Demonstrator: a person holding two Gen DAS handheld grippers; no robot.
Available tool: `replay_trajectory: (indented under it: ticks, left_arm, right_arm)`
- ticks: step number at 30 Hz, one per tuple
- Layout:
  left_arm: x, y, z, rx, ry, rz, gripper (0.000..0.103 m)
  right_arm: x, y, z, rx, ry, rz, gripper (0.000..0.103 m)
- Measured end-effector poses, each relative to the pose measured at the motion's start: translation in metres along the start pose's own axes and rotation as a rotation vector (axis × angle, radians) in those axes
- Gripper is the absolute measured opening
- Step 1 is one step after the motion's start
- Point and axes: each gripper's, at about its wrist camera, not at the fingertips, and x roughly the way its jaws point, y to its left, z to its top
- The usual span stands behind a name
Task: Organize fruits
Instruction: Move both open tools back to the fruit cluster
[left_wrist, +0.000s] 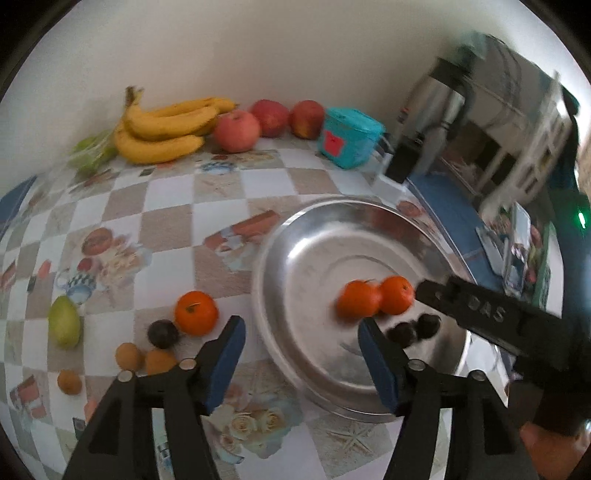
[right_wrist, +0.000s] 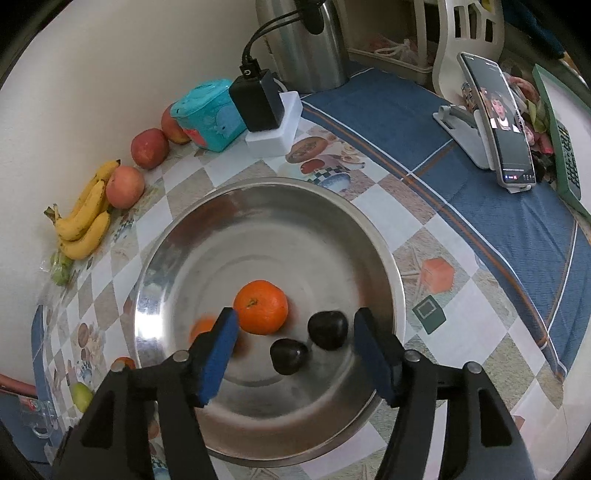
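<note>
A steel bowl (left_wrist: 295, 266) (right_wrist: 332, 229) holds two oranges (left_wrist: 358, 299) (left_wrist: 396, 294) and two dark plums (right_wrist: 328, 329) (right_wrist: 289, 356). In the right wrist view one orange (right_wrist: 261, 306) is sharp and the other (right_wrist: 202, 328) is blurred behind the left finger. My left gripper (left_wrist: 301, 341) is open and empty over the bowl's left rim. My right gripper (right_wrist: 295, 332) is open and empty above the plums; it also shows in the left wrist view (left_wrist: 480, 314). On the table left of the bowl lie an orange (left_wrist: 195, 312), a dark plum (left_wrist: 163, 333), a green pear (left_wrist: 64, 326) and small brown fruits (left_wrist: 127, 355).
Bananas (left_wrist: 162, 129), three red apples (left_wrist: 236, 131) and a bag of green grapes (left_wrist: 90, 151) line the wall. A teal box (left_wrist: 349, 136), a charger on a white block (right_wrist: 271, 122), a steel kettle (right_wrist: 306, 44) and a phone on a stand (right_wrist: 495, 118) stand behind the bowl.
</note>
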Motion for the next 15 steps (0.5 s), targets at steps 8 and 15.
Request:
replay_trajectory:
  ticks: [8, 15]
  left_arm:
    - [-0.001, 0.061, 0.000, -0.276, 0.034, 0.101, 0.081]
    - [-0.004, 0.114, -0.010, -0.443, 0.108, 0.252, 0.081]
  right_arm:
    - [0.000, 0.009, -0.003, -0.042, 0.000, 0.001, 0.073]
    - [-0.002, 0.035, -0.011, -0.154, 0.011, 0.036, 0.073]
